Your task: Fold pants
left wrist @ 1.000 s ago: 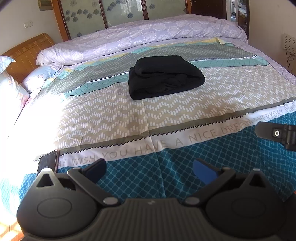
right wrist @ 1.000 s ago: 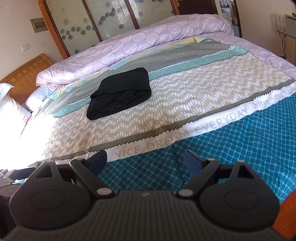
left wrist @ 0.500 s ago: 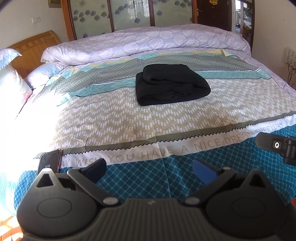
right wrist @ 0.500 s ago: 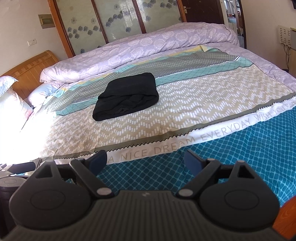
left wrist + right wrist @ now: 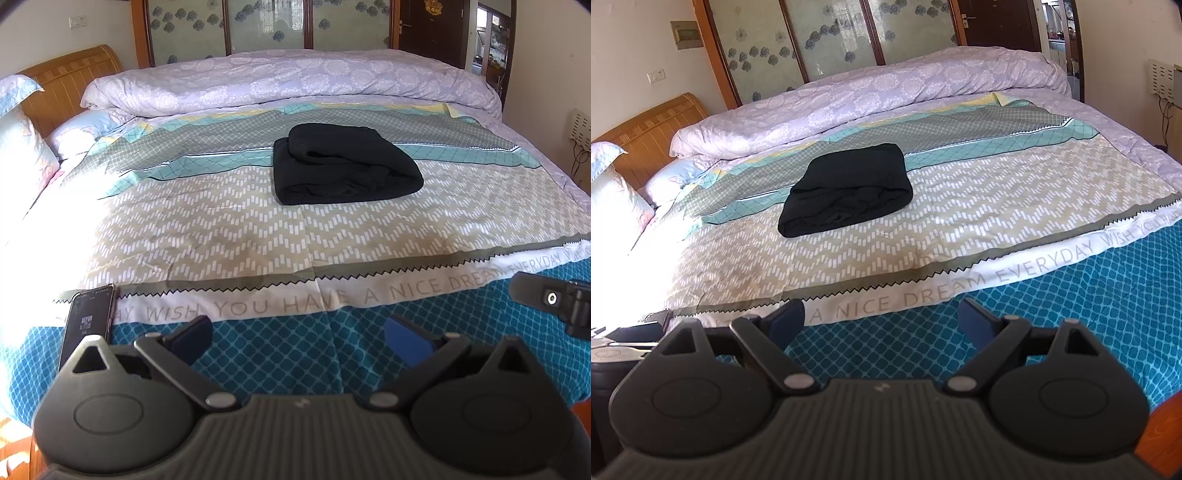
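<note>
Both grippers had pulled back: left gripper (image 5: 297, 334) and right gripper (image 5: 881, 317) hung spread wide and empty at lower frame. Folded black pants (image 5: 343, 166) lay mid-frame on the bed sheet (image 5: 229, 236), higher than before. Lower left, a phone (image 5: 88, 319) sat partly hidden behind the gripper.

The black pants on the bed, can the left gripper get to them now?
Probably yes. The left gripper is open and empty, and only flat bedspread lies before the folded pants, though they sit well ahead.
</note>
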`<action>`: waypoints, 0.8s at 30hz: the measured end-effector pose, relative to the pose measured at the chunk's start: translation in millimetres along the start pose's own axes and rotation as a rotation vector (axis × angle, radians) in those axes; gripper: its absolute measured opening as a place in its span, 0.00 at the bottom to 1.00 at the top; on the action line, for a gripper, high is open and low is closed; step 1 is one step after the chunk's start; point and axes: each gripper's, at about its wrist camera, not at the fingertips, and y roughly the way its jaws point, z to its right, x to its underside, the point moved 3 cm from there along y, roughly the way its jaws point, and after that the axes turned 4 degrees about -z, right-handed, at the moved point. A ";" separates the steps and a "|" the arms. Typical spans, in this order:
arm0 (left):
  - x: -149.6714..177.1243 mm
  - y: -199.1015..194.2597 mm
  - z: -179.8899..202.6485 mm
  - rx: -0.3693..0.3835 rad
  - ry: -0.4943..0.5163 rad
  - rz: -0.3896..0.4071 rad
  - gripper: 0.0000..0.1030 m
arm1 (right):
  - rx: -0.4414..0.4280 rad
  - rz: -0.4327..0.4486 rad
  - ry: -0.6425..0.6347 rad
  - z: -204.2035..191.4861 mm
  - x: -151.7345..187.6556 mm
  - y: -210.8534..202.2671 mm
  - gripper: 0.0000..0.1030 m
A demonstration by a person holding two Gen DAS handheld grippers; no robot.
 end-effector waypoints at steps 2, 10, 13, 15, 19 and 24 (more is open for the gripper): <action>0.1 -0.3 0.1 0.011 0.000 0.002 1.00 | 0.004 0.000 -0.006 -2.3 0.1 0.1 0.89; 0.8 4.5 -7.4 0.016 -0.025 -0.010 1.00 | 0.012 0.002 -0.016 -8.4 -0.2 1.6 0.89; 1.6 5.4 -8.7 0.015 -0.026 -0.009 1.00 | 0.016 0.003 -0.014 -9.4 -0.1 2.6 0.89; 2.0 5.5 -8.9 0.015 -0.021 -0.005 1.00 | 0.017 0.000 -0.015 -9.9 0.5 3.9 0.89; 0.7 4.5 -13.4 -0.006 -0.002 0.025 1.00 | 0.017 -0.006 -0.019 -10.9 1.7 6.5 0.89; -2.0 7.2 -24.2 0.003 -0.036 0.024 1.00 | 0.018 -0.017 -0.019 -11.6 1.9 10.7 0.88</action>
